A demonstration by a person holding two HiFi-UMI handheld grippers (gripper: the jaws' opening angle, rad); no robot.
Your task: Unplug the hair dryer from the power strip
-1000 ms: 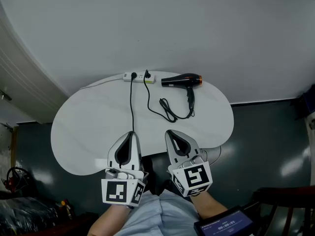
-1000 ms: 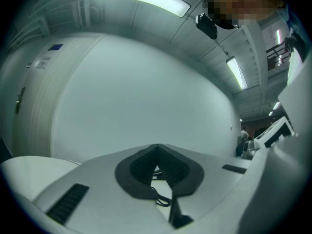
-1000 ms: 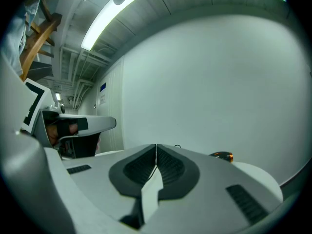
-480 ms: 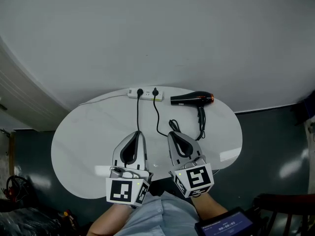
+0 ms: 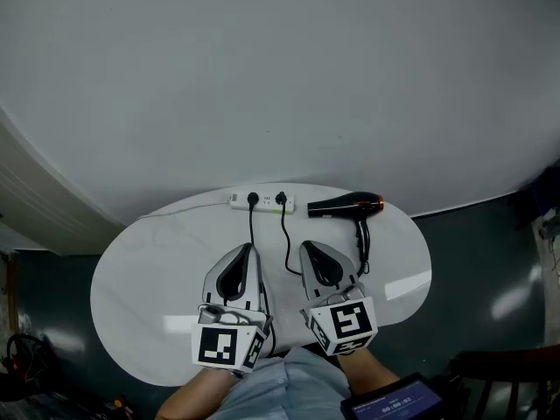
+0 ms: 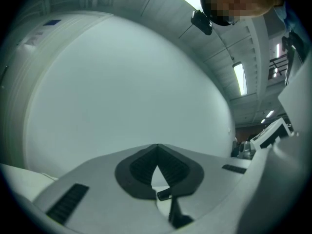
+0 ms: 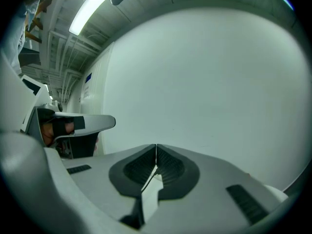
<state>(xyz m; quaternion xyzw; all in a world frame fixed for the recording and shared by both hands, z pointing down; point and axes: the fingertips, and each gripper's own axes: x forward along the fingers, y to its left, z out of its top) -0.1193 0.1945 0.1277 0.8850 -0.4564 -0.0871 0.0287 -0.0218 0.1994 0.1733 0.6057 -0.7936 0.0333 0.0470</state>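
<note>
Two grippers are over the near edge of a white rounded table (image 5: 149, 278), side by side and pointing toward the wall. The left gripper (image 5: 248, 248) has its jaws together with the tips meeting, and nothing is held between them. The right gripper (image 5: 306, 247) is the same: its jaws are pressed together and empty.

At the far edge of the table lies a white power strip (image 5: 262, 202). It has two black plugs in it, the left plug (image 5: 253, 199) and the right plug (image 5: 281, 199). A black cord goes from each plug toward the person. The left cord passes under the left gripper, and the right cord runs down between the two grippers.

The hair dryer (image 5: 343, 206) lies just to the right of the strip. It is black with an orange ring at its back end, its nozzle points at the strip, and its handle points toward the person. Both grippers are apart from the strip and the dryer.
</note>
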